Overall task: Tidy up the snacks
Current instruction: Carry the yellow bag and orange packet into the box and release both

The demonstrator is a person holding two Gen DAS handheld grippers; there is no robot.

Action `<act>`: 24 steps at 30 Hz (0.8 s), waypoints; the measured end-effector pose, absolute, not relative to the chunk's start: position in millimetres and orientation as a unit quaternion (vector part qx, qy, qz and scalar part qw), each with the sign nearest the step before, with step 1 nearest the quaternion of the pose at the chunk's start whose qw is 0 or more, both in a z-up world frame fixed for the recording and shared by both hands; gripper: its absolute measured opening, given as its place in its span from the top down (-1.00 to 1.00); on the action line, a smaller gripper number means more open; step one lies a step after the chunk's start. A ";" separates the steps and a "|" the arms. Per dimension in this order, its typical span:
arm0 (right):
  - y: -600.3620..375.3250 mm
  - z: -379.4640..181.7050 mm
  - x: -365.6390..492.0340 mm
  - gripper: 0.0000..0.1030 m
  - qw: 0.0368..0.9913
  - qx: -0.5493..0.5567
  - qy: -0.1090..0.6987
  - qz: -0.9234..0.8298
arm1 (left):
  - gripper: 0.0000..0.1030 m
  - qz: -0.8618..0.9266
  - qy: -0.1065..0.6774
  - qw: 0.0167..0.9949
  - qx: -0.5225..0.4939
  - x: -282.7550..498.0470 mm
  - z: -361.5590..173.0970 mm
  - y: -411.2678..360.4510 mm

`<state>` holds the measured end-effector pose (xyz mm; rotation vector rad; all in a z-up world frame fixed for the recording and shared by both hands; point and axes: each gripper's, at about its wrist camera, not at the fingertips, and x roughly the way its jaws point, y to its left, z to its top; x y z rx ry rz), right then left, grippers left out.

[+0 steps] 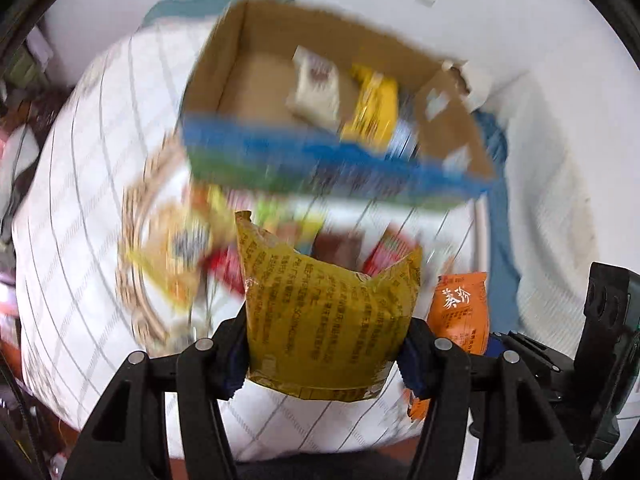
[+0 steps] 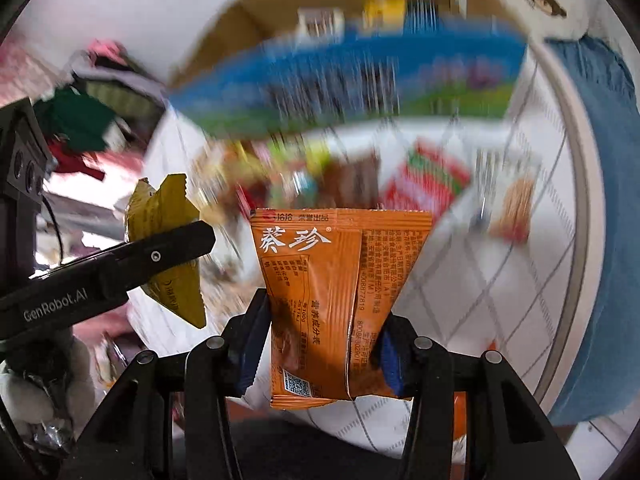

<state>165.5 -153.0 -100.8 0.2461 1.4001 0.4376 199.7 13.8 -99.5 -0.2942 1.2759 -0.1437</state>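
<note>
Left gripper (image 1: 324, 354) pinches a crinkled yellow packet (image 1: 328, 320) with dark print. Right gripper (image 2: 324, 354) clamps an orange packet (image 2: 332, 304) with white characters.

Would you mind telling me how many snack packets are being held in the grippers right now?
2. A yellow snack packet is clamped in the left hand-held gripper, and an orange snack packet in the right hand-held gripper. More blurred snacks lie on the table, unheld.
</note>
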 end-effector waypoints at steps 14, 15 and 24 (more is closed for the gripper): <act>-132.9 -56.7 367.0 0.00 0.782 0.098 0.592 0.172 | -0.13 0.006 0.640 0.767 -0.035 440.0 -111.5 34.7; -129.5 -65.5 377.8 0.00 0.776 0.099 0.600 0.168 | -0.13 0.009 0.647 0.762 -0.030 448.6 -116.3 34.6; -105.7 -132.7 423.3 -0.01 0.723 0.090 0.667 0.156 | -0.18 0.030 0.683 0.730 -0.022 493.7 -149.8 39.9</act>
